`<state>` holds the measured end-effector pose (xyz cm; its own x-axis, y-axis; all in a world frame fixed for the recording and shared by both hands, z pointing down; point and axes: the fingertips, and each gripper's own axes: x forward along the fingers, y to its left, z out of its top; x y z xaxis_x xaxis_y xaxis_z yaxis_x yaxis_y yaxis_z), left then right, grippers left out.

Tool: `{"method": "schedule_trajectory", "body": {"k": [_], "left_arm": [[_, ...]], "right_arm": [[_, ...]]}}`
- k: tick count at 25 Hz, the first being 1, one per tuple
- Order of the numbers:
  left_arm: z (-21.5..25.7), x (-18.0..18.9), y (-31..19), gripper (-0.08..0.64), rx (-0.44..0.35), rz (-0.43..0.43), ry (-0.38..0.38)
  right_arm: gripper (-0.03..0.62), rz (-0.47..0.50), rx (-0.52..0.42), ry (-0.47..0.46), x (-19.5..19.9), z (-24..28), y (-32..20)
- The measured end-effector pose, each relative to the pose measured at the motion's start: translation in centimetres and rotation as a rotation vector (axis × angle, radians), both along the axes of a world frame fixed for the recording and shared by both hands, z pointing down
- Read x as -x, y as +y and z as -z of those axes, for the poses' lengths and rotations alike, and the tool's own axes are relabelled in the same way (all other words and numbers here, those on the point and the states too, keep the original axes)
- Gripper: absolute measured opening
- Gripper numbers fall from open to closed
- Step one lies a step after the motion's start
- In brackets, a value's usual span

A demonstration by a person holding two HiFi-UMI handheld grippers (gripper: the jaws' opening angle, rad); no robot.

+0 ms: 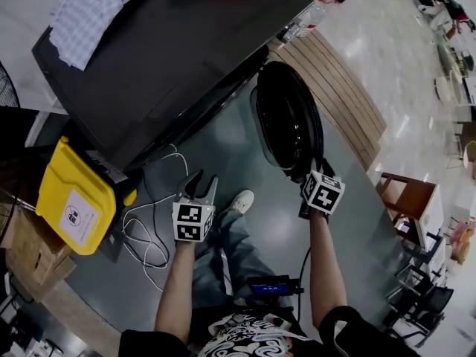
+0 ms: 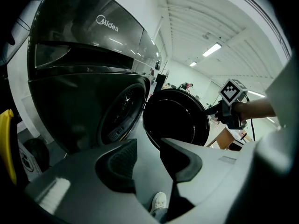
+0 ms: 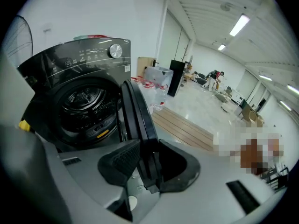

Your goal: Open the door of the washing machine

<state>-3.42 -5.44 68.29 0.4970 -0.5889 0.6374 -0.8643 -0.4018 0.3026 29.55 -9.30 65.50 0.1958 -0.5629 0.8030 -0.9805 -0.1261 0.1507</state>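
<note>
Door (image 3: 136,107) half-swung from the washing machine (image 1: 171,58).
My right tool (image 3: 145,164) clamps its rim; I should follow the hinge arc outward. My left tool (image 2: 147,158) gapes, empty.

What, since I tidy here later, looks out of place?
A white cable lies in loose loops on the floor beside the washer; a checked cloth hangs over its top corner.
</note>
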Motion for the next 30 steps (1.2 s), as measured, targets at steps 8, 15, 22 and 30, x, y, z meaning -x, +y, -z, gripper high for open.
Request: {"method": "schedule_trajectory", "body": {"k": [8, 15, 22, 30], "left_arm": [[2.6, 0.9, 0.1, 0.155, -0.035, 0.012, 0.016], [10.8, 2.9, -0.1, 0.161, -0.150, 0.037, 0.067], [21.5, 3.5, 1.2, 0.135, -0.323, 0.023, 0.146], [27.5, 3.4, 0.7, 0.120, -0.436, 0.010, 0.144]], "right_arm": [[0.135, -0.023, -0.074, -0.025, 0.2, 2.1, 0.1], [0.063, 0.114, -0.230, -0.229, 10.1, 10.4, 2.3], [0.003, 0.189, -0.406, -0.409, 17.1, 20.2, 5.3], [0.002, 0.203, -0.494, -0.361, 18.4, 24.6, 7.4]]}}
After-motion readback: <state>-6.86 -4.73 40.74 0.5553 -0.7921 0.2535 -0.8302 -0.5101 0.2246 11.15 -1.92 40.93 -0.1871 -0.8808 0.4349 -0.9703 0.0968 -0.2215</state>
